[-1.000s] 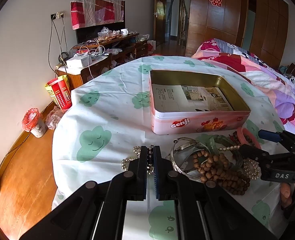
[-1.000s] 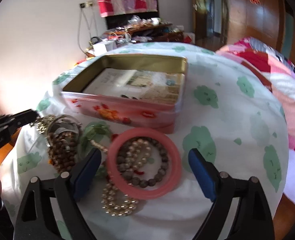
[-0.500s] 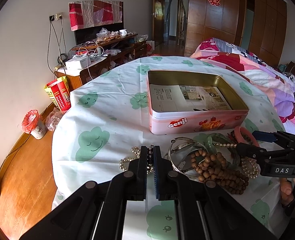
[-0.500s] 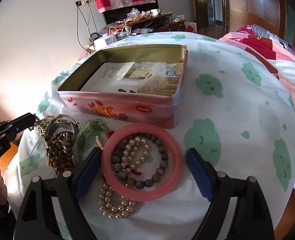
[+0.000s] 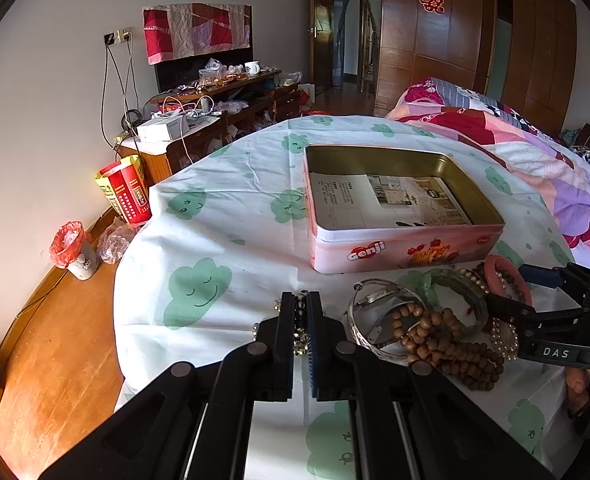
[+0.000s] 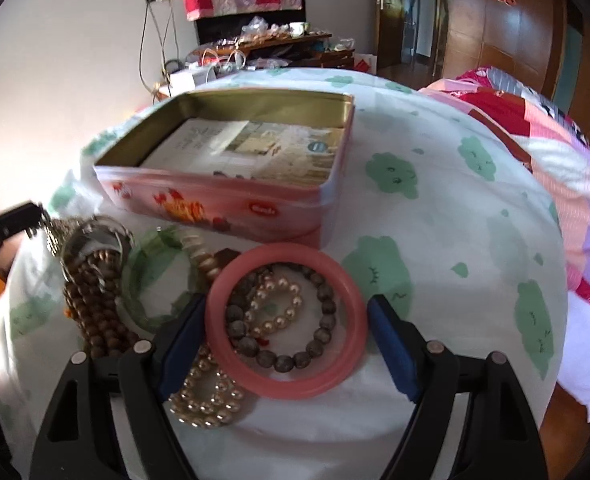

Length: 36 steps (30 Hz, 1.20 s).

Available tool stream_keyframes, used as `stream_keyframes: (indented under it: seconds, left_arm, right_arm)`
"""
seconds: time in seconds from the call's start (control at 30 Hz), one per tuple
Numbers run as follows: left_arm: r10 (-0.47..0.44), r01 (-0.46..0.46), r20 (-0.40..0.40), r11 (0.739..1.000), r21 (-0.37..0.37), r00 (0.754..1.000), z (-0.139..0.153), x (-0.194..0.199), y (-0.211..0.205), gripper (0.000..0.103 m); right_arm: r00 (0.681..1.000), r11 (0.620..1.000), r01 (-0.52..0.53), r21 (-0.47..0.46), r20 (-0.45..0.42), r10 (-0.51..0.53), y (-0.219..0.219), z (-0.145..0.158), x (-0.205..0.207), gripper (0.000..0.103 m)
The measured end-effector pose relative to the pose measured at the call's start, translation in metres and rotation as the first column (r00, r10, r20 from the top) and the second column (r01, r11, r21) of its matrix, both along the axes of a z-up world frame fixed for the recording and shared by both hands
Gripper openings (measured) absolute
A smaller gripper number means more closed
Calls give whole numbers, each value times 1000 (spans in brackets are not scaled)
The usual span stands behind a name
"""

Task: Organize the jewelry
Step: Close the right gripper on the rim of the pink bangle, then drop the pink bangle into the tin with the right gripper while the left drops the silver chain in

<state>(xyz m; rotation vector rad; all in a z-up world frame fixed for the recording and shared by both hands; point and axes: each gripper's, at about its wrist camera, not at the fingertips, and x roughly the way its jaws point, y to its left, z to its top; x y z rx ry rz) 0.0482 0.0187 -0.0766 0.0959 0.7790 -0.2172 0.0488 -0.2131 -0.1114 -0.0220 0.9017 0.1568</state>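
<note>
An open pink tin (image 5: 399, 236) (image 6: 231, 204) with paper inside stands on the cloud-print tablecloth. In front of it lies a jewelry pile: a silver bangle (image 5: 379, 312), brown wooden beads (image 5: 447, 344) (image 6: 91, 312), a green bangle (image 6: 155, 276) and a pink bangle (image 6: 287, 320) ringing dark and pearl bead bracelets. My left gripper (image 5: 302, 312) is shut on a gold bead chain (image 5: 301, 336). My right gripper (image 6: 287, 332) is open, its fingers on either side of the pink bangle, and shows in the left wrist view (image 5: 507, 288).
A gold bead bracelet (image 6: 207, 392) lies by my right gripper's left finger. The table edge drops to a wooden floor on the left, with a red bag (image 5: 125, 192) and small bin (image 5: 71, 248). A bed with a patterned quilt (image 5: 535, 148) is on the right.
My right gripper has moved forward and lower, so its open fingers now straddle the pink bangle more closely. My left gripper stays shut on the chain, nearly still.
</note>
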Motion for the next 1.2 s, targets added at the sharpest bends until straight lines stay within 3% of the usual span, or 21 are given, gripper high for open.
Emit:
stream_keyframes:
  seconds: [0.2,0.4,0.7,1.2]
  left_arm:
    - [1,-1,1,1000,-2,1000,1,0,0,4]
    - [-1,1,2,1000,-4,1000,3,0,0,4]
    - [-33,34,68,999,-15,997,36,3,-2,4]
    - [-132,130,144,991,23,981,83,57,-42,4]
  right_arm:
    - [1000,1000,0,2,4,0,-3,0,0,81]
    - [998,1000,-16,5,63,15,-1,5,-10,81]
    - [986,999,-6,-43,168,13,0,36,-18,81]
    - [968,992,-25,-122,246,54,10,67,35,81]
